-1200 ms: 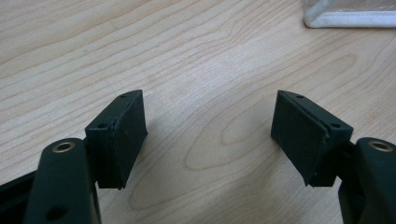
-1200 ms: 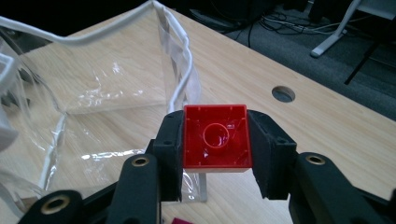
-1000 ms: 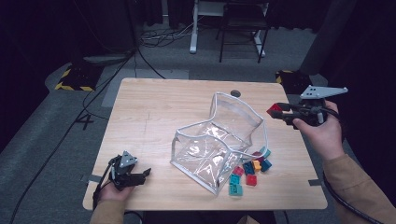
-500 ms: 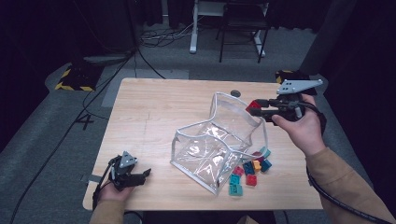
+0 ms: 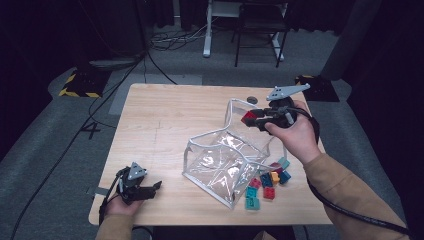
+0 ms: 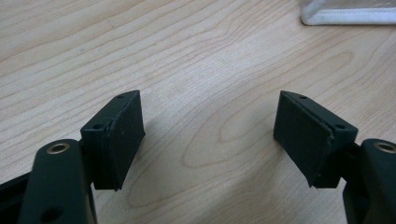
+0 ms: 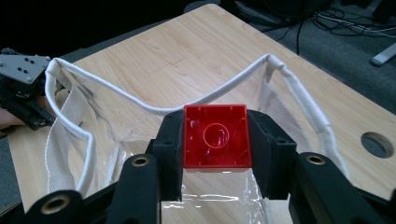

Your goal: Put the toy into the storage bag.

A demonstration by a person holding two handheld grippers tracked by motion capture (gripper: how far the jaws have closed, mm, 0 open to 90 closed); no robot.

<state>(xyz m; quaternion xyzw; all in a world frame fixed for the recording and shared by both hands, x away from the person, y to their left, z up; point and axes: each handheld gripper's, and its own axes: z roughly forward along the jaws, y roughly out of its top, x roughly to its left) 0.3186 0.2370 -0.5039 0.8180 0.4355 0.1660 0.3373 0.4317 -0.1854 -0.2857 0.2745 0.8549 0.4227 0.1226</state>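
Red block (image 5: 248, 118) sits clamped in right gripper (image 5: 252, 119), held over the open rim of the clear bag (image 5: 220, 165) on the table (image 5: 165, 125). Loose blocks (image 5: 267, 180) lie just beside the bag. Left gripper (image 5: 150, 189) rests at the near-left table corner. Left gripper view: jaws spread wide with bare wood between them, bag edge (image 6: 345, 16) at top right. Right gripper view: both pads (image 7: 170, 140) press the block (image 7: 215, 136) sides, hollow underside toward camera, bag mouth (image 7: 154, 108) right behind it.
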